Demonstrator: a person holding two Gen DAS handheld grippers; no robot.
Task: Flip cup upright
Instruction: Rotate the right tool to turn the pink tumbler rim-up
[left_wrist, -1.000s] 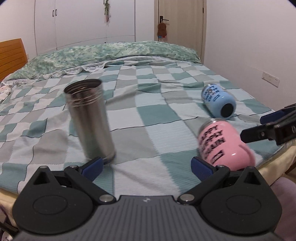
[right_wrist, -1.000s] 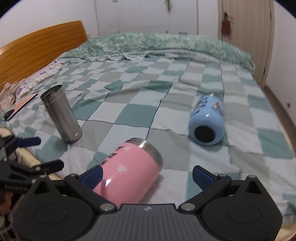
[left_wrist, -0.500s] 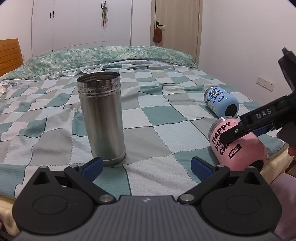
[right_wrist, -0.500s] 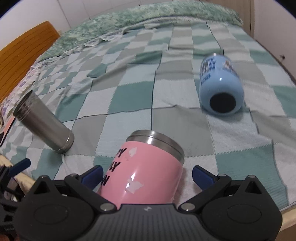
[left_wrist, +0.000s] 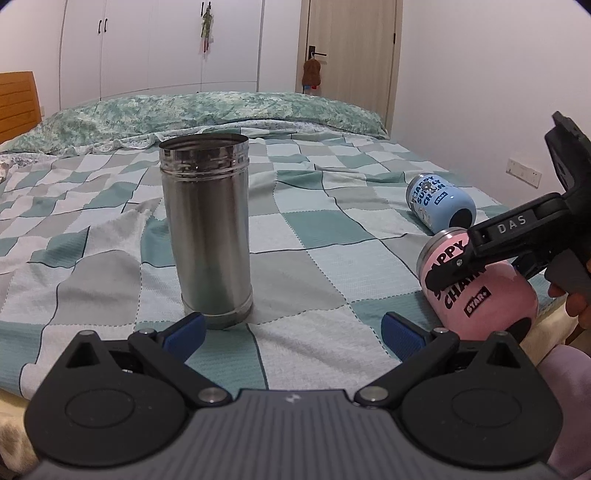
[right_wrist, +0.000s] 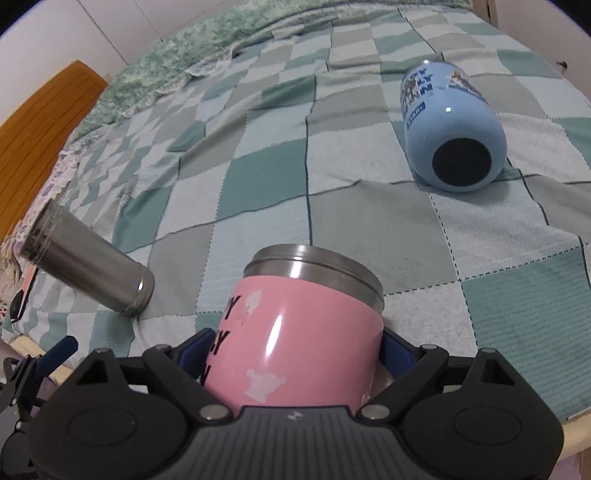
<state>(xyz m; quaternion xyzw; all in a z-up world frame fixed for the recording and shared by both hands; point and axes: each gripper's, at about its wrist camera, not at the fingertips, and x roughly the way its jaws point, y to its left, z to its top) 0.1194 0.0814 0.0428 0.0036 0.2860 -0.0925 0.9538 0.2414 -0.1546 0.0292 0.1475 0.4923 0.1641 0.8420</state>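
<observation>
My right gripper: blue pads pressed against both sides of the pink cup, clamped on its body. Cup lies on its side at the near edge of the bed, steel rim pointing toward the far end, black lettering along its flank. From the left wrist view the same cup sits at the near right corner of the bed, with one black finger of the right gripper across its upper side; the opposite finger I cannot see there.

My left gripper: jaws spread wide, nothing between them, hanging just off the near edge. Its left pad is just beside the base of the steel tumbler; touching or not, I cannot tell. Tumbler stands upright, mouth open to the ceiling, near the near edge of the bed.

Blue cup lies on its side farther in toward the right edge, dark base facing me, well apart from the pink one.

Checked green-and-white blanket covers the bed.
</observation>
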